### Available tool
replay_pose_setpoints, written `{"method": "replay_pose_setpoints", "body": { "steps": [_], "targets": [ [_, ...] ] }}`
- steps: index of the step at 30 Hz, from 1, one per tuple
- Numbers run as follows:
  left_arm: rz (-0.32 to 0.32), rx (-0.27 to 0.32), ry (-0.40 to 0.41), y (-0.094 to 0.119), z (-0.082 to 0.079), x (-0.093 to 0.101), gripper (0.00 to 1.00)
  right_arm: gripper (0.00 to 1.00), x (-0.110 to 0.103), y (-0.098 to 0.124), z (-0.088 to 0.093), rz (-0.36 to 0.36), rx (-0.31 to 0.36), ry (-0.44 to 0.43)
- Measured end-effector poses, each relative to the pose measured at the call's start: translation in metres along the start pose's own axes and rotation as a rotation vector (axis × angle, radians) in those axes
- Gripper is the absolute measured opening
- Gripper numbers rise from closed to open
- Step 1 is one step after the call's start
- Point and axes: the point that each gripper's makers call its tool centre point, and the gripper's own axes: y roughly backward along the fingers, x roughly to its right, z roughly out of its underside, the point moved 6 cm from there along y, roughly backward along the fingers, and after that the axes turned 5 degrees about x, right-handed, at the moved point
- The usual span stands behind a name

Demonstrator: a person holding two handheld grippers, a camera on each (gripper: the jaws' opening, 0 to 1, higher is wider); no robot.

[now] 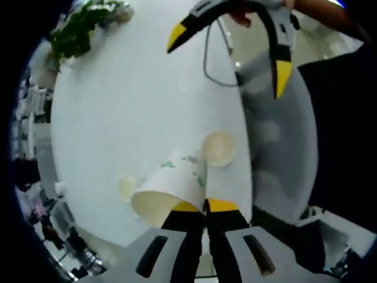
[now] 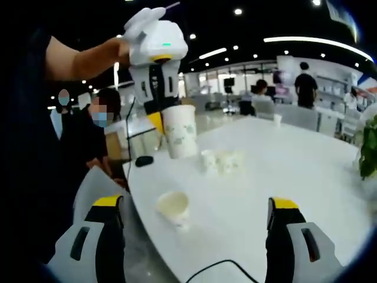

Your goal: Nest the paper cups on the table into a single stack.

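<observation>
My left gripper [image 1: 205, 205] is shut on the rim of a white paper cup with green print [image 1: 174, 186], held in the air above the white table [image 1: 135, 100]. In the right gripper view this held cup [image 2: 180, 131] hangs mouth-up from the left gripper [image 2: 158, 122]. A second paper cup [image 1: 219, 147] stands mouth-up on the table near its edge, just beyond the held one. That standing cup [image 2: 174, 207] lies between and ahead of my right gripper's [image 2: 195, 203] wide-open jaws. The right gripper [image 1: 230, 56] hovers open over the table's edge.
A few small white cups [image 2: 224, 160] cluster mid-table, also small cups [image 1: 126, 187]. A black mouse-like object [image 2: 144, 160] lies at the table's edge, and a cable [image 1: 209, 62] trails there. A green plant [image 1: 79, 26] stands at one end. People sit and stand beyond the table.
</observation>
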Motion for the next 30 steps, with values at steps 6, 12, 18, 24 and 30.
{"method": "replay_pose_setpoints", "body": {
  "steps": [6,12,18,24,30],
  "targets": [
    [-0.007,0.005,0.017,-0.004,-0.003,0.002,0.0,1.0,-0.001,0.0,0.001,-0.002,-0.013,0.017],
    [0.004,-0.032,0.043,-0.01,-0.002,0.006,0.0,1.0,0.0,0.001,0.003,0.005,-0.035,0.04],
    [0.015,-0.06,0.068,-0.013,-0.004,0.008,0.0,1.0,0.002,0.003,0.005,0.012,-0.075,0.049],
    [0.018,-0.045,0.086,-0.017,-0.007,0.01,0.0,1.0,-0.003,0.018,0.001,0.0,-0.072,0.064],
    [0.028,-0.048,0.108,-0.026,-0.01,0.012,0.0,1.0,0.003,0.032,0.0,0.023,-0.088,0.08]
  ]
}}
